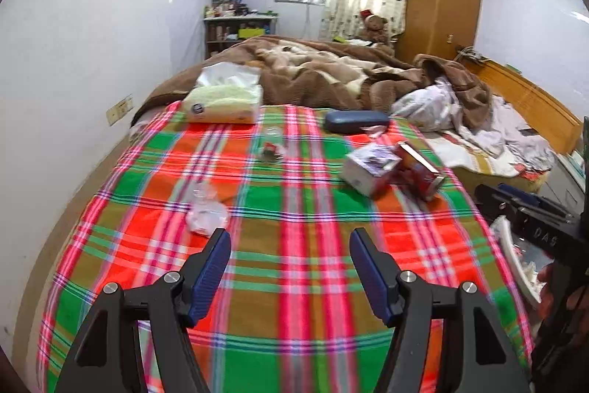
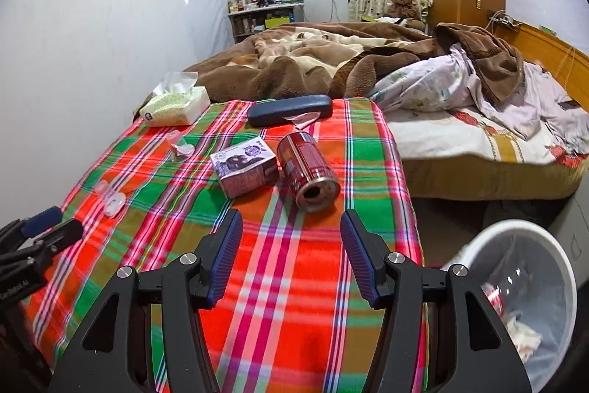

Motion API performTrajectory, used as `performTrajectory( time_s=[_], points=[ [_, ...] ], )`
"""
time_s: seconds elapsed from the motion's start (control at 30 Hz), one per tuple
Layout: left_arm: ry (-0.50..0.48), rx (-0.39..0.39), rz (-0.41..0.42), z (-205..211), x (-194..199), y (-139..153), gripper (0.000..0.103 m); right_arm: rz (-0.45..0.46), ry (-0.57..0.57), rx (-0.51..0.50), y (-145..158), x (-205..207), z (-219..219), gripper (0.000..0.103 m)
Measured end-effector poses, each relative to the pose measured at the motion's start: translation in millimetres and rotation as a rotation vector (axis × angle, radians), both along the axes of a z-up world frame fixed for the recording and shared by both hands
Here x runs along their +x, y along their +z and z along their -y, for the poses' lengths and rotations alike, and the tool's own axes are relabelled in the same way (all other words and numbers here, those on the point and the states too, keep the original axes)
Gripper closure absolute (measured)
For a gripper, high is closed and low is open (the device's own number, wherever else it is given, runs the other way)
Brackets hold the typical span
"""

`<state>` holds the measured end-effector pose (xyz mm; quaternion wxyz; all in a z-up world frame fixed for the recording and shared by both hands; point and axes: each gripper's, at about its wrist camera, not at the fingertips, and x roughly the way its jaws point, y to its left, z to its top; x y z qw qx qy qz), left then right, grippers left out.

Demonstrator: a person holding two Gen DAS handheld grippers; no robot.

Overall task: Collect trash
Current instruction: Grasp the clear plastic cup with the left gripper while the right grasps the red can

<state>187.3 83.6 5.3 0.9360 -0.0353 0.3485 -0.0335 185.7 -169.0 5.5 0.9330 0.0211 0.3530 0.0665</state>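
White bin (image 2: pixel 530 234) with a bottle and tissue inside (beside the bed); both tools spread, empty.

Bed (image 2: pixel 478 179) under plaid cloth (image 2: pixel 294 282), red can (image 2: pixel 307 170) lying beside small carton (image 2: pixel 244 166), tissue pack (image 2: pixel 175 105), dark case (image 2: pixel 289 109)

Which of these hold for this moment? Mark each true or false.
1. The red can lies on its side on the plaid cloth. True.
2. The right gripper holds the can. False: its jaws are open and empty.
3. The white bin already has trash inside. True.
4. The tissue pack sits inside the bin. False: it is on the bed by the wall.
5. The left gripper is empty. True.
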Motion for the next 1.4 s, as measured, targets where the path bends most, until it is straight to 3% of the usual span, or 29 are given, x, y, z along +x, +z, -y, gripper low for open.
performTrajectory(
  time_s=[0.17,0.47,0.6,0.93,1.27,1.4],
  points=[
    [0.045,-0.042,-0.042,-32.2,24.2,-13.5,0.036,-0.034,0.014,0.006,-5.0,27.6,-0.1,0.039],
    [0.098,0.001,-0.112,-67.5,58.8,-41.4,0.036,-0.062,0.023,-0.037,-15.8,61.6,-0.4,0.038],
    [0.115,-0.022,-0.124,-80.8,72.3,-49.8,0.036,-0.088,0.026,-0.059,-23.9,75.7,-4.0,0.038],
    [0.1,-0.008,-0.149,-77.7,101.6,-64.6,0.036,-0.138,0.072,-0.068,-36.1,94.2,-8.6,0.038],
    [0.081,0.001,-0.16,-70.0,112.1,-69.6,0.056,-0.164,0.075,-0.073,-43.6,102.9,-8.7,0.038],
    [0.074,0.013,-0.161,-66.5,112.9,-70.0,0.065,-0.161,0.064,-0.066,-43.3,102.7,-7.0,0.045]
  ],
)
